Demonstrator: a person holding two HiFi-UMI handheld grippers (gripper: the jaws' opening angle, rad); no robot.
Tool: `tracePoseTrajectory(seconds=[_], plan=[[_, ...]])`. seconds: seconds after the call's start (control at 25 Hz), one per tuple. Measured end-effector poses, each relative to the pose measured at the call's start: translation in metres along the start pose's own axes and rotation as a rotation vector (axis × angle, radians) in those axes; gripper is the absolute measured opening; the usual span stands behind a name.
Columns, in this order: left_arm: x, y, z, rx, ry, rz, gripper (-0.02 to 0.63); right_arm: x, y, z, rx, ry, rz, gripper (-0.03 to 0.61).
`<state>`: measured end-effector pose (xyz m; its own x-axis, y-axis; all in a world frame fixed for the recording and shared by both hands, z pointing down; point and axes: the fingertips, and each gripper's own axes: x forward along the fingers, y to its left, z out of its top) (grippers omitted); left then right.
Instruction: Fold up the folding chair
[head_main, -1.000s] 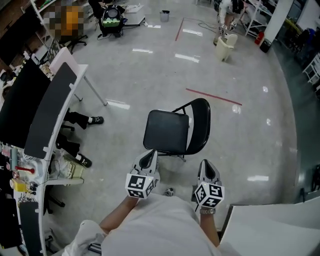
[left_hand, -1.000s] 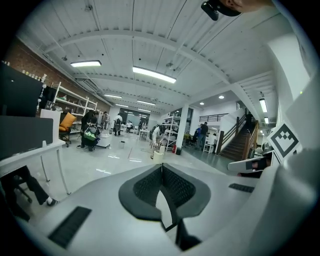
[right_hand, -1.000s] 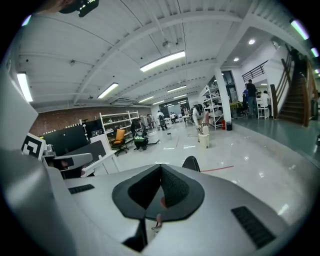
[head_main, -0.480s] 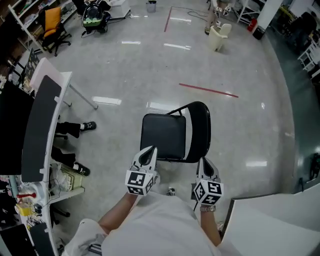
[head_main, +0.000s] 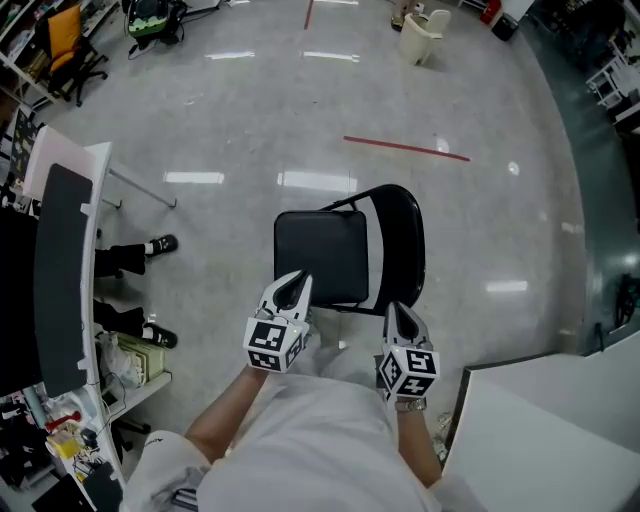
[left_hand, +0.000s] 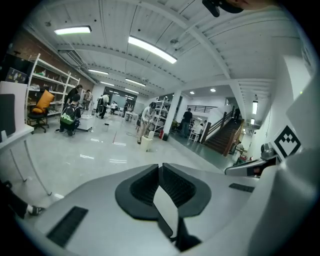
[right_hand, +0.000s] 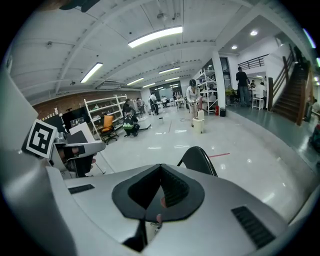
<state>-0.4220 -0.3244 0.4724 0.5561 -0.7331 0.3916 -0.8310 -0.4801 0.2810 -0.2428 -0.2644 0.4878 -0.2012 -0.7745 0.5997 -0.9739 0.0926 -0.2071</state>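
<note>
Chairs in view number three, and the one that matters is a single black folding chair (head_main: 345, 255), standing unfolded on the pale grey floor (head_main: 230, 120) directly in front of the person, well apart from the one white tabletop (head_main: 98, 220) along the floor's left edge. Its seat (head_main: 322, 257) lies flat and its curved backrest (head_main: 402, 235) stands upright on the right-hand side. Two tools are in view, one in each hand, each bearing one marker cube (head_main: 270, 345). The left tool (head_main: 293, 284) has its jaws pressed together on nothing, its tip over the near left corner of the seat; whether it touches the seat cannot be told. The right tool (head_main: 396, 312) is likewise pressed together and empty, its tip just beside the near lower end of the backrest. Two red tape lines (head_main: 405, 147) mark the floor beyond the folding chair. One cream chair (head_main: 420, 35) stands near the floor's far edge, and one orange chair (head_main: 62, 30) near its far left corner. Two black shoes (head_main: 160, 243) show beside the tabletop.
</note>
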Motion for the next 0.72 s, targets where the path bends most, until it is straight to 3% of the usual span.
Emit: tracePoseTrajectory(seconds=[0.28,0.52,0.72], plan=[[0.041,-0.003,-0.02,-0.012,0.074,-0.038,0.021,0.04,-0.031,0.002,0.054,0.072,0.001,0.005],[0.087,-0.014,-0.04,-0.014,0.121,-0.062,0.102,0.075,-0.073,-0.015,0.062,0.136,0.002,0.005],[0.125,-0.022,-0.07,-0.034,0.153,-0.07,0.13,0.112,-0.105,-0.036,0.045,0.191,0.038,0.006]])
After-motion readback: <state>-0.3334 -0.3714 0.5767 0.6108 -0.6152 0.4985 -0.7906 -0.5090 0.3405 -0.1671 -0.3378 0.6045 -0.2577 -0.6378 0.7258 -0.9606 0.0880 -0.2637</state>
